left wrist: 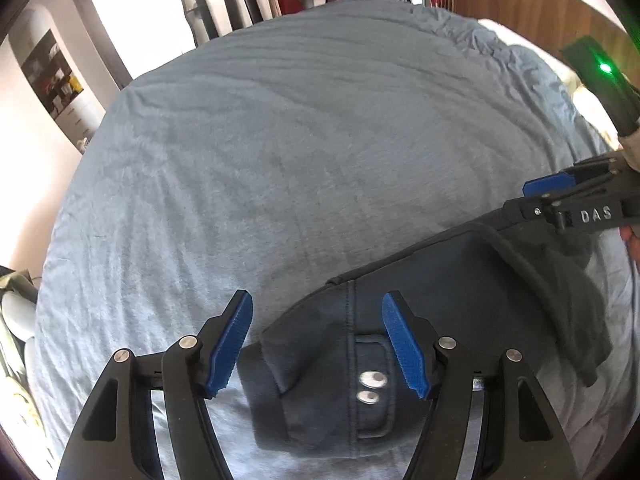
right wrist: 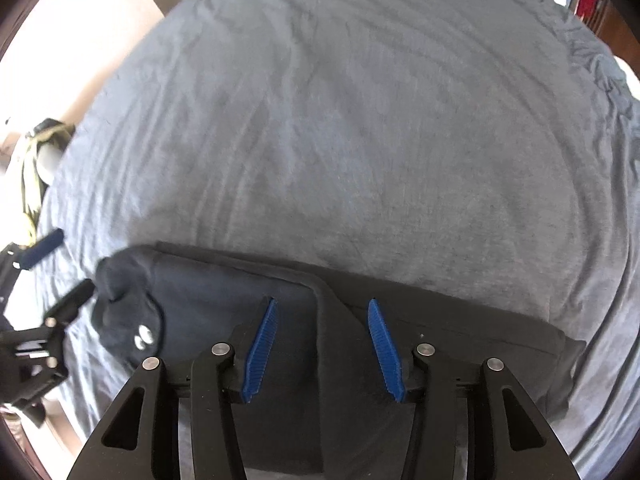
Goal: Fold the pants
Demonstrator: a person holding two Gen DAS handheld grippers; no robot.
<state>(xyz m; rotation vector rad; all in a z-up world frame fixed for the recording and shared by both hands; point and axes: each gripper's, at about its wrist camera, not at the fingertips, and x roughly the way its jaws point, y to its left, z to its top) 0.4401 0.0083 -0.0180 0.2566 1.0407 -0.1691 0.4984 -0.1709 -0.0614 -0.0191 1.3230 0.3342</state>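
The dark pants (right wrist: 248,304) lie on the blue-grey bed (right wrist: 360,120), near its edge close to me, already doubled into a long band. My left hand-held gripper (left wrist: 318,344) hangs wide open over the waist end with its two metal snaps (left wrist: 371,388). My right hand-held gripper (right wrist: 322,350) is also wide, holding nothing, above the middle. I judge the cloth soft, limp and rather thick, so I would pinch all layers together at a folded edge.
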